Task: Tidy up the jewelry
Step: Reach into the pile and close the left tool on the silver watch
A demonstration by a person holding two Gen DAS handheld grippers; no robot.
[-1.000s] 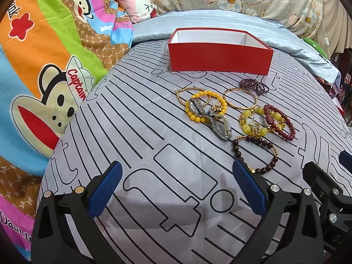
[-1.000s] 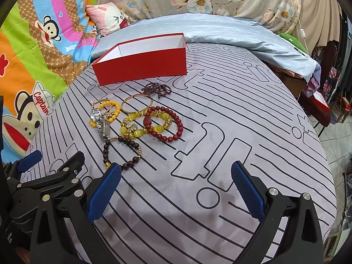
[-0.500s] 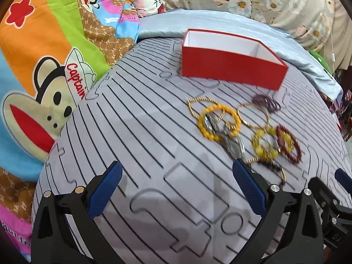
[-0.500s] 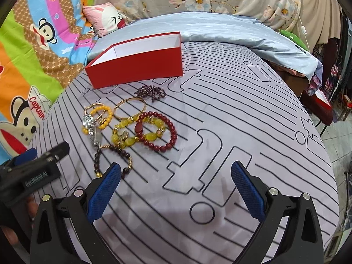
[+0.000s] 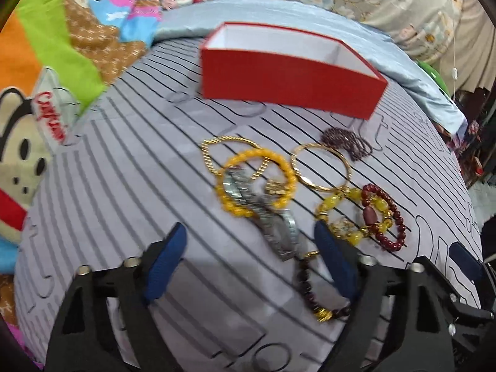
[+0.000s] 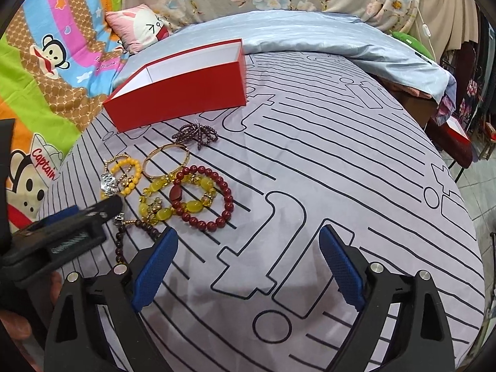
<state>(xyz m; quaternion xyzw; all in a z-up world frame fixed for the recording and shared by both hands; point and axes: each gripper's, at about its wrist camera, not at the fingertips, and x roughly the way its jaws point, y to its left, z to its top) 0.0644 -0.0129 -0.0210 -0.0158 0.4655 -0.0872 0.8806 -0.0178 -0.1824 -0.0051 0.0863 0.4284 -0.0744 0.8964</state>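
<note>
Several bracelets lie in a cluster on the striped grey cloth (image 5: 139,170) in front of an empty red box (image 5: 288,77). My left gripper (image 5: 251,260) hangs over the near end of a silver watch (image 5: 272,220) that crosses a yellow bead bracelet (image 5: 257,154). Its jaws are closing with the watch strap between them, the pads clear of it. A dark bead bracelet (image 5: 305,282) passes under its right finger. My right gripper (image 6: 249,266) is closing slightly over bare cloth, right of a red bead bracelet (image 6: 228,198). The left gripper (image 6: 93,210) shows there over the watch (image 6: 108,183).
A gold bangle (image 5: 310,146), purple beads (image 5: 347,142), a gold chain bracelet (image 5: 217,142) and a yellow stone bracelet (image 5: 331,201) lie nearby. A cartoon blanket (image 6: 46,62) borders the left, a blue quilt (image 6: 310,37) the back. The bed edge drops at right (image 6: 458,161).
The left gripper moved forward and down to the watch, and its jaws narrowed. The right gripper edged forward; the jewelry now sits closer to its left finger.
</note>
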